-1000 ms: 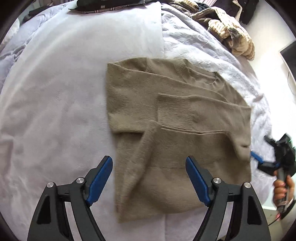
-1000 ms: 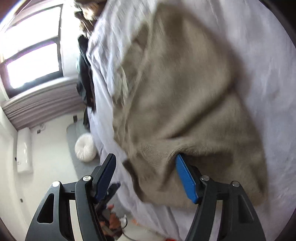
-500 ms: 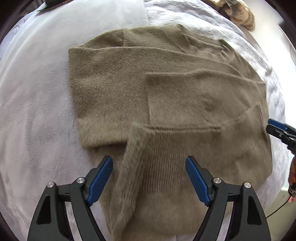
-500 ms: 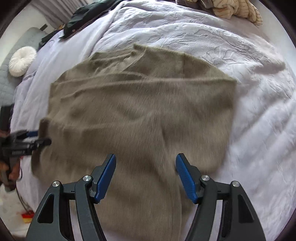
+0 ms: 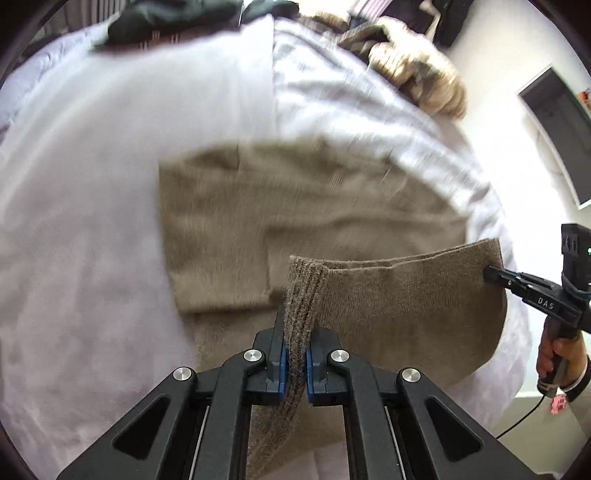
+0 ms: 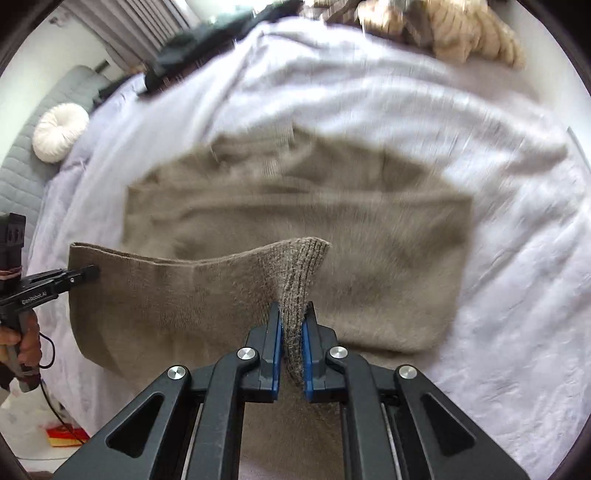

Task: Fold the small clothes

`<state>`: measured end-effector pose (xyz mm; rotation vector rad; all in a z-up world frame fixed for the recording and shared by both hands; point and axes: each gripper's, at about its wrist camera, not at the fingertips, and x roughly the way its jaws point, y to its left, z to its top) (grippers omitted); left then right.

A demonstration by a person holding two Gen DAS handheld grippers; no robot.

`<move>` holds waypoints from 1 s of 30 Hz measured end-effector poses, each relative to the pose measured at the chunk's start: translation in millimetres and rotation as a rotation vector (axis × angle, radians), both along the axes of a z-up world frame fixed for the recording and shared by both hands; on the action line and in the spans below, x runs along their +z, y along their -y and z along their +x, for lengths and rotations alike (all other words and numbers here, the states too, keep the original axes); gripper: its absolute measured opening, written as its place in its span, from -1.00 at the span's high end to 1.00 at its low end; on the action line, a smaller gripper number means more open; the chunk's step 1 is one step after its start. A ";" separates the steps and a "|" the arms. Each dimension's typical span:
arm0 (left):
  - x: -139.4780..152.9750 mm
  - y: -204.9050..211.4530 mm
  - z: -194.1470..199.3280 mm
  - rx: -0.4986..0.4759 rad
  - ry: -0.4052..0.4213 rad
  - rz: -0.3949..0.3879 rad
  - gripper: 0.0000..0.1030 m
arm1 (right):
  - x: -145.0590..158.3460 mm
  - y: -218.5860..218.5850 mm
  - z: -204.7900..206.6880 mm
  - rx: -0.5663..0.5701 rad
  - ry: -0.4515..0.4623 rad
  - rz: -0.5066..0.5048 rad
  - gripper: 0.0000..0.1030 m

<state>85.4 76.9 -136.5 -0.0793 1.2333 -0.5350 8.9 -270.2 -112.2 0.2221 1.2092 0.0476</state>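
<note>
We have no boxes or baskets in sight; everything rests on the pale lavender bedspread (image 5: 92,221), and the olive-brown sweater (image 5: 303,206) is our landmark. It lies spread across the middle of the bedspread, sleeves folded in over its body, while its ribbed hem (image 5: 399,295) is raised off the cloth and stretched like a band between our two tools.

Our left gripper (image 5: 294,363) has its blue pads pressed together on one corner of that hem, the ribbed knit bunched up between them. Our right gripper (image 6: 291,354) likewise pinches the other corner of the hem, its pads closed onto the fold. In each wrist view the opposite tool shows at the far end of the raised hem, its black tip biting the edge, with the holding hand (image 5: 557,354) below it.

Beyond the sweater's neckline, at the far edge of the bedspread, lies a heap of tan and cream knitwear (image 6: 454,33). Also beyond the neckline, toward the left gripper's side, sits a dark garment (image 6: 199,48) near the grey curtains (image 6: 140,26). Off the bedspread, past the sweater's left-gripper side, a round white cushion (image 6: 61,131) sits on a grey quilted seat (image 6: 22,166). On the sweater's other side a dark wall panel (image 5: 561,129) hangs on the white wall. The far parts of both views are motion-blurred. Nothing lies on top of the sweater itself.
</note>
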 end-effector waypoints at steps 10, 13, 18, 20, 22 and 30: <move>48.6 25.9 72.9 0.019 0.201 -0.006 0.84 | 21.1 25.5 75.9 -0.047 0.096 -0.032 0.80; 25.4 41.0 99.8 0.027 0.190 0.044 0.84 | -2.7 31.0 102.7 -0.053 0.067 -0.048 0.80; -36.8 57.6 127.3 0.045 0.123 0.164 0.84 | -57.3 39.4 128.4 -0.075 -0.014 -0.060 0.80; -59.9 59.1 134.9 0.071 0.079 0.191 0.84 | -76.8 46.2 133.9 -0.102 -0.044 -0.041 0.80; -79.3 57.4 140.9 0.103 0.057 0.230 0.83 | -92.0 53.0 137.2 -0.133 -0.068 -0.023 0.80; -84.2 36.9 149.6 0.193 0.114 0.366 -0.30 | -97.6 79.8 135.0 -0.234 -0.072 -0.110 0.53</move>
